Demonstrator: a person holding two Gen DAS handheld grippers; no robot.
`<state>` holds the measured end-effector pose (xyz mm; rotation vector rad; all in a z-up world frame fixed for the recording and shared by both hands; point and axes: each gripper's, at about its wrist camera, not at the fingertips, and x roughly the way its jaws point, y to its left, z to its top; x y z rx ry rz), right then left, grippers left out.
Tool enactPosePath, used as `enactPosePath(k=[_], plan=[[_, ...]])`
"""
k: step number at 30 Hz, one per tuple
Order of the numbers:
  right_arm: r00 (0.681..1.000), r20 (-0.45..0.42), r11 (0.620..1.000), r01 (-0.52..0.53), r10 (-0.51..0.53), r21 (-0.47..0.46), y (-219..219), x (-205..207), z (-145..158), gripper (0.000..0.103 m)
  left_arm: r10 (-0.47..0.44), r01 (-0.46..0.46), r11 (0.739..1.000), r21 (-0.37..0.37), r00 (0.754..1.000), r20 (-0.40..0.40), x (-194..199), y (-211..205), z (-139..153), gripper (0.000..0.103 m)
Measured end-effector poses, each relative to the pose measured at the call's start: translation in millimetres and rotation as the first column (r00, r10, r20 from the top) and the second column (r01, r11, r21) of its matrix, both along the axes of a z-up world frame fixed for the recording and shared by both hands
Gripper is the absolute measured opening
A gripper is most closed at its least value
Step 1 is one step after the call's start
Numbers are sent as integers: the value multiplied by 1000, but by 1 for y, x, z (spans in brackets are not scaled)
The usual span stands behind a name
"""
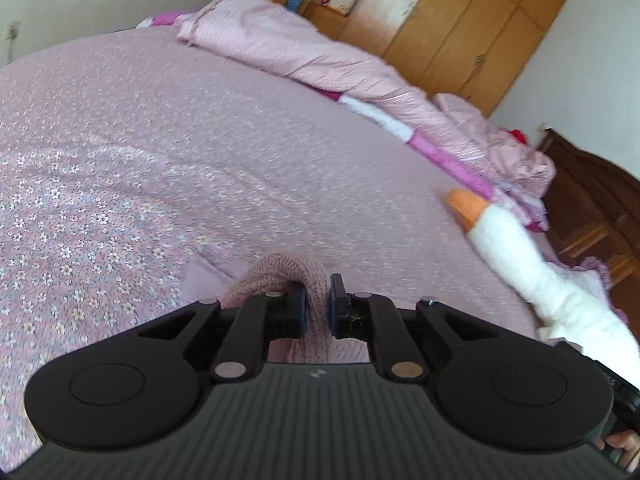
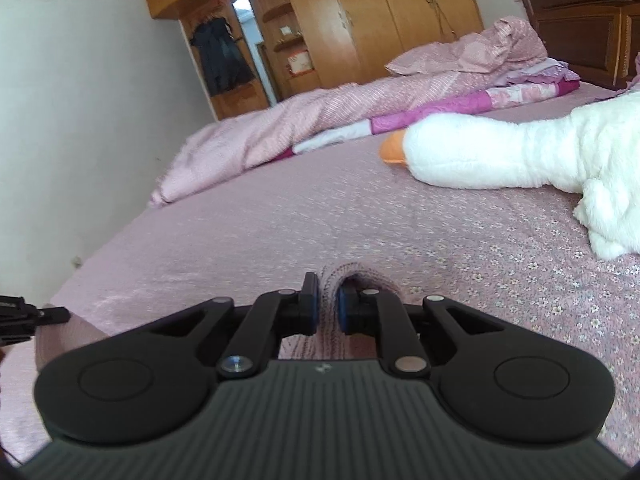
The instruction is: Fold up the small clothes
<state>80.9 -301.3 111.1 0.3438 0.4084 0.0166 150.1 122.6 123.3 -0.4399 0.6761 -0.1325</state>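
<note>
A small pink knitted garment (image 1: 280, 270) is bunched over my left gripper (image 1: 319, 300), whose two black fingers are shut on a fold of it. In the right wrist view the same pink knit (image 2: 352, 274) arches over my right gripper (image 2: 328, 304), which is shut on another fold. Both grippers hold the knit just above the pink flowered bedspread (image 1: 160, 160). Most of the garment is hidden under the gripper bodies.
A white plush goose with an orange beak (image 2: 500, 156) lies on the bed to the right. A rolled pink quilt (image 1: 300, 52) runs along the far edge. Wooden wardrobes (image 2: 380, 12) and a dark headboard (image 2: 580, 16) stand behind. The other gripper's tip (image 2: 24, 312) shows at far left.
</note>
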Motion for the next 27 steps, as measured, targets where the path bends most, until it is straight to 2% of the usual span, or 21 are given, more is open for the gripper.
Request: enactPosePath(k=[6,10,14,17,19,20,21,23,24,25,27], plan=[[994,-102,999,40,-41,-12,-2,33,-31,13,52,-48,998,49,993,-103,41,10,-48,12],[984,-169,998,54,-60,-40,0,46,-54,15,62,-45,993,110,986,-155,52,12,-82,12],[969,-241,998,43,-53,-46,1,55,-76,19,46,-24,988,154,989,-142,54,11,-90,13],[972,-228,998,39,-51,-59,2,51,-80,20,31,-6,985,171,989,-142,53,9,-85,14],[971,-237,997,27,-45,-78,4,47,-76,26,9,22,977,213,989,-145,50,8,-79,20],[971,-238,995,16,-38,-95,5,44,-72,33,-3,38,971,234,989,-148,48,5,-74,21],[968,-247,993,6,-34,-114,5,40,-68,37,-20,58,963,264,989,-145,44,4,-69,26],[972,-236,988,-16,-21,-154,6,30,-59,49,-35,78,941,328,990,-133,32,-2,-55,42],[973,-230,984,-26,-15,-176,6,25,-55,49,-39,81,924,375,992,-118,27,-4,-49,53],[974,-227,979,-37,-9,-198,7,21,-51,49,-46,83,909,409,994,-100,21,-6,-44,58],[974,-225,969,-59,4,-240,8,12,-45,49,-67,97,893,439,994,-83,11,-7,-34,59]])
